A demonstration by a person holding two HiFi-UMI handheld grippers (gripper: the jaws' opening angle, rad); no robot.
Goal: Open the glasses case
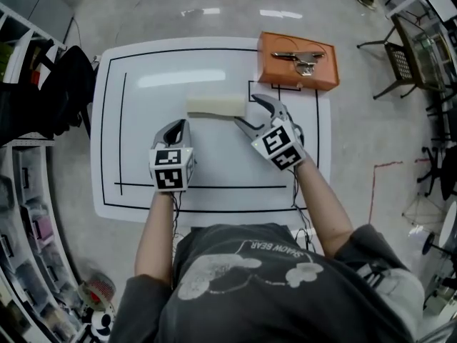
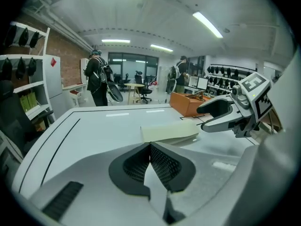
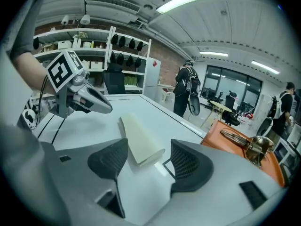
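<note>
A closed cream glasses case [image 1: 214, 106] lies flat near the middle of the white table [image 1: 143, 184]. My right gripper [image 1: 247, 109] is open, its jaws spread around the air just off the case's right end. In the right gripper view the case [image 3: 138, 138] lies just ahead of the gap between the pads, apart from both. My left gripper [image 1: 180, 125] is shut and empty, a short way in front of the case's left part. In the left gripper view its pads [image 2: 160, 161] meet, and the case [image 2: 169, 130] lies just beyond them.
An orange box [image 1: 296, 70] with a metal tool [image 1: 300, 58] on top sits at the table's far right corner. A dark bag on a chair [image 1: 64, 91] stands left of the table, another chair [image 1: 407, 59] to the right. Shelves line the left side.
</note>
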